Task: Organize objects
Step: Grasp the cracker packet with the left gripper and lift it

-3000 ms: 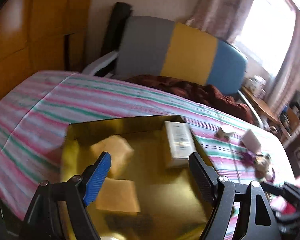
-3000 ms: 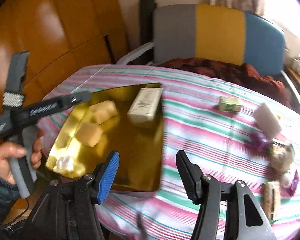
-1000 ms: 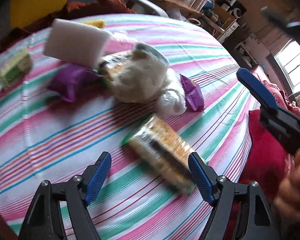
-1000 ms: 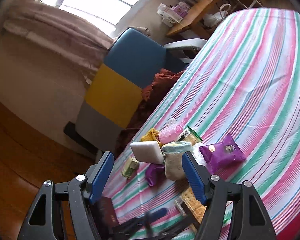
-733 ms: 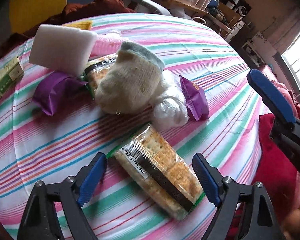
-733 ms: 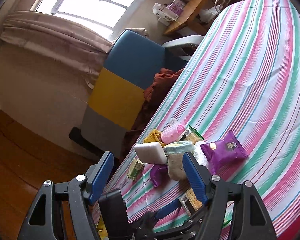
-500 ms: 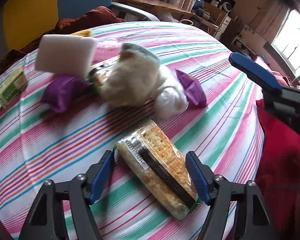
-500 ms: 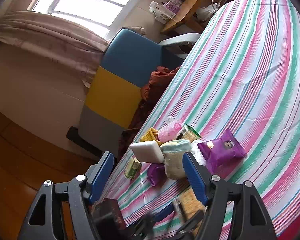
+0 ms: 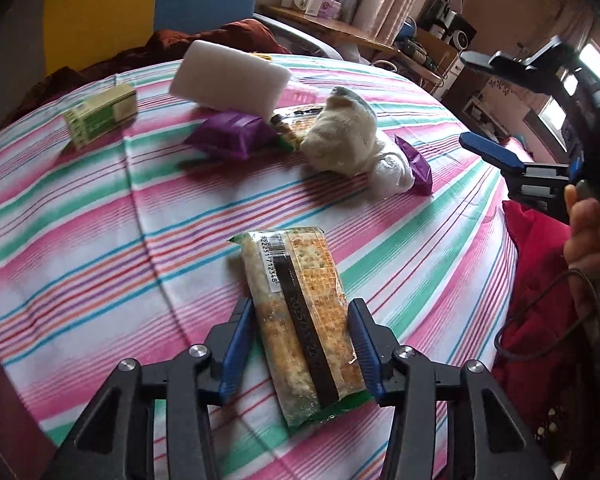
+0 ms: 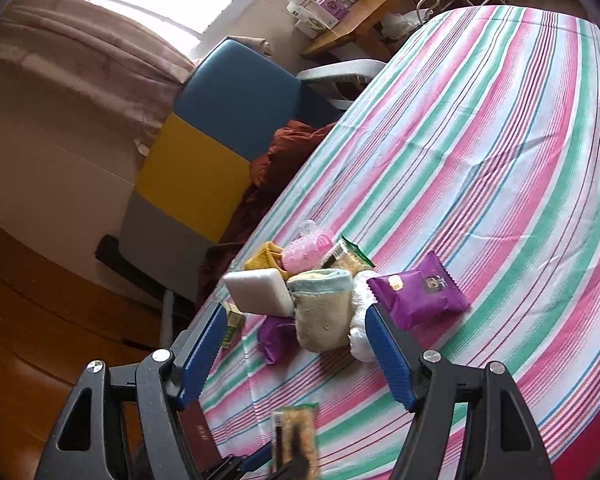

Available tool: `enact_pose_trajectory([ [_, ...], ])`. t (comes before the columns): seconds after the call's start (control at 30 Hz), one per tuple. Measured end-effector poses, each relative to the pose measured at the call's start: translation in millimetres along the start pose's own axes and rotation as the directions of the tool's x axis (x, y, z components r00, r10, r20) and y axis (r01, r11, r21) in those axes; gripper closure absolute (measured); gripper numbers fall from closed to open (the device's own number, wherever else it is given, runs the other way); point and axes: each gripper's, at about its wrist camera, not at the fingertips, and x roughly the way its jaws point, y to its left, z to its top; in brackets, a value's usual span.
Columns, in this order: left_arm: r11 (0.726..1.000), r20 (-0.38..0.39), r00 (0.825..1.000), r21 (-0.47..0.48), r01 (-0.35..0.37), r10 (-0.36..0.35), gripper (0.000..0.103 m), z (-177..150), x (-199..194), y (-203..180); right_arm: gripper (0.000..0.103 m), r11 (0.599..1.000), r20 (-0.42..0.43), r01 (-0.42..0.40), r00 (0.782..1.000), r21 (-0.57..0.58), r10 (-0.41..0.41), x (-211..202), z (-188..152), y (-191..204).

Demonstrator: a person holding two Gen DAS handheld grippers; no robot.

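The cracker packet (image 9: 300,316) lay flat on the striped counter (image 9: 100,216), and the left gripper (image 9: 300,344) jaws were being closed around it, probably for lifting. The right gripper (image 10: 296,356) was kept open, empty.

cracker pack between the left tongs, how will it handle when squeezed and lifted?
The cracker pack is a flat stack, so probably stiff and light. Its glossy film may slip against the closing left tongs. The crackers look brittle, and a hard squeeze could crack them.
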Motion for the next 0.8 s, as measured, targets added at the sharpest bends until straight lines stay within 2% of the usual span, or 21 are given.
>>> enact_pose_trajectory([
  [0.1, 1.0, -0.002, 1.0, 0.015, -0.006, 0.006, 0.05, -5.7, -3.1, 0.8, 0.029, 1.0, -0.007, 0.022, 1.0, -0.012, -0.022, 1.6, -0.7, 1.5],
  [0.3, 0.993, -0.014, 0.997, 0.092, -0.072, 0.073, 0.03, -8.5, -1.3, -12.7, 0.029, 0.997, -0.018, 0.065, 0.998, -0.031, -0.065, 4.7, -1.4, 3.3],
  [0.37, 0.988, -0.011, 0.995, 0.121, -0.098, 0.101, 0.028, -10.5, 0.4, -17.7, 0.029, 0.997, -0.02, 0.074, 0.997, -0.034, -0.075, 5.4, -1.5, 3.7],
  [0.53, 0.976, 0.021, 0.988, 0.154, -0.152, 0.15, 0.033, -15.0, 5.0, -23.3, 0.029, 0.995, -0.029, 0.099, 0.995, -0.032, -0.1, 7.2, -1.4, 3.6],
  [0.67, 0.976, 0.062, 0.985, 0.135, -0.169, 0.162, 0.048, -19.0, 0.0, -13.5, 0.029, 0.992, -0.037, 0.127, 0.991, -0.023, -0.128, 9.7, -1.1, 1.5],
  [0.8, 0.975, 0.103, 0.982, 0.138, -0.174, 0.161, 0.051, -24.5, -1.8, -11.7, 0.029, 0.985, -0.04, 0.174, 0.984, 0.002, -0.173, 12.2, 0.0, -4.0],
])
